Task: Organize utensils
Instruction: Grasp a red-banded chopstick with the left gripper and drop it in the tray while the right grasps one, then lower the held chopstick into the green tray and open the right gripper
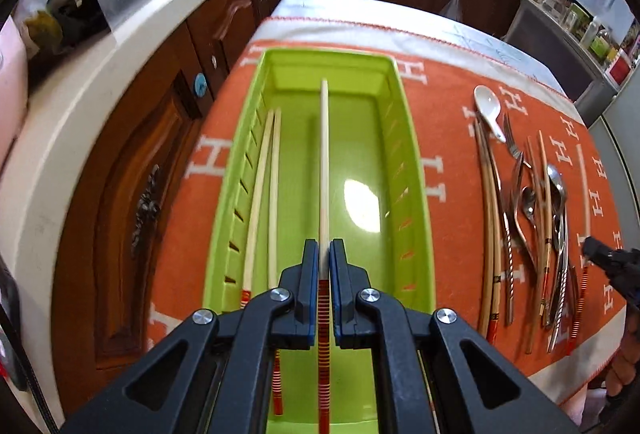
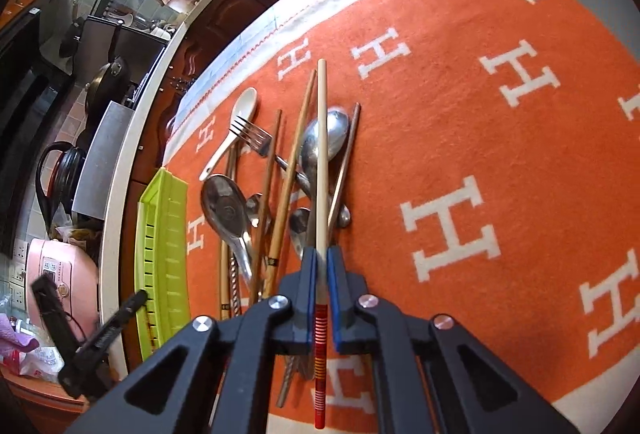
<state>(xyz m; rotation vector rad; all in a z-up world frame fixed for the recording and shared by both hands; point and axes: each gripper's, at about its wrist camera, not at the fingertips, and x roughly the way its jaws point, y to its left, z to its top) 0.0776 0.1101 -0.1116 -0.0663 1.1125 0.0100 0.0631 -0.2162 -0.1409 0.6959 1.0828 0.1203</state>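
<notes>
My left gripper [image 1: 324,250] is shut on a pale chopstick [image 1: 324,154] with a red striped end and holds it lengthwise over the green tray [image 1: 416,170]. Two like chopsticks [image 1: 266,186] lie along the tray's left side. My right gripper [image 2: 322,258] is shut on another pale chopstick [image 2: 321,154] with a red striped end, above the utensil pile [image 2: 280,174] on the orange cloth. The pile holds a white ceramic spoon [image 2: 236,126], a fork [image 2: 252,132], metal spoons [image 2: 224,206] and brown chopsticks [image 2: 294,162]. The pile also shows in the left wrist view [image 1: 528,202].
The orange cloth with white H letters [image 2: 460,114] covers the table. A white kitchen counter [image 1: 132,42] and brown cabinets [image 1: 160,154] run along the left. The green tray [image 2: 162,254] sits left of the pile. My right gripper shows at the right edge [image 1: 608,258].
</notes>
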